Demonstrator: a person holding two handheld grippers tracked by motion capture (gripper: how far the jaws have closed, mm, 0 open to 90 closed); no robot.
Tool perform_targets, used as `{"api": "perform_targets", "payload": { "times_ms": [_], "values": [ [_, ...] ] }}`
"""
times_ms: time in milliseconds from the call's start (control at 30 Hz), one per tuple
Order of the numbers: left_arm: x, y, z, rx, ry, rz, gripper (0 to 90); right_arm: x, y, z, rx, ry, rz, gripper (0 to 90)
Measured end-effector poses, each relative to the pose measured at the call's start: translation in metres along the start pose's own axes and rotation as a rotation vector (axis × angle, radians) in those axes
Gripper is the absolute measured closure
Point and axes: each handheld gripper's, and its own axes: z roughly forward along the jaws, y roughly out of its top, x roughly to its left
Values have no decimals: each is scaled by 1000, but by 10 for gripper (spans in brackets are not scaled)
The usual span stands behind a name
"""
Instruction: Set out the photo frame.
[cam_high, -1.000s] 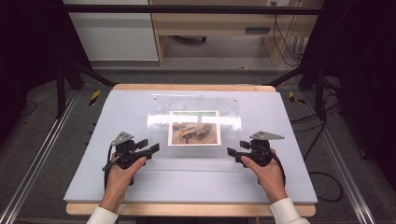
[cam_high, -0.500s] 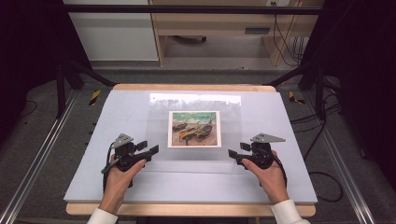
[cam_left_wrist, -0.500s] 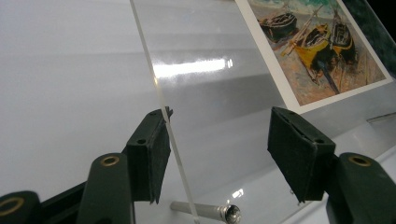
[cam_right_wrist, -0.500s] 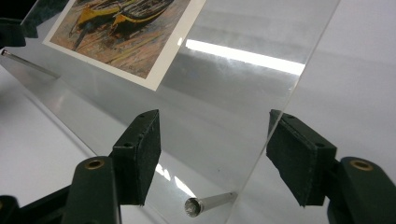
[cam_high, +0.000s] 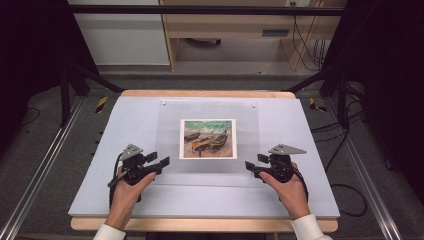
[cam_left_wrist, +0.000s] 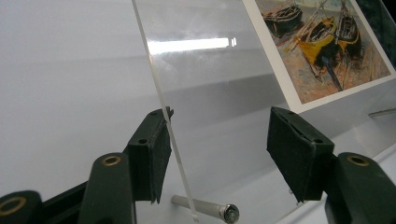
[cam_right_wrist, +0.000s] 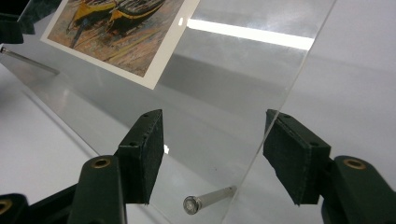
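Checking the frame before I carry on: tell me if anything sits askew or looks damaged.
Nothing looks damaged. The clear acrylic panel sits square on the table, the boat picture centred and straight beneath it. The left gripper and right gripper stand open at its side edges.

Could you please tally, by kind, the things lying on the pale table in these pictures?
Clear rectangular acrylic sheet: 1
Printed picture of painted boats with a white border: 1
Small metal standoff pins at the sheet's near corners: 2
Black two-jaw tongs, left and right: 2
Total: 6
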Motion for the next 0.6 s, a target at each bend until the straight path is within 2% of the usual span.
{"api": "perform_targets", "payload": {
  "times_ms": [600],
  "values": [
    [-3,-2,-6,10,9,26,420,3,-3,-5,-2,-12,-25,432]
  ]
}}
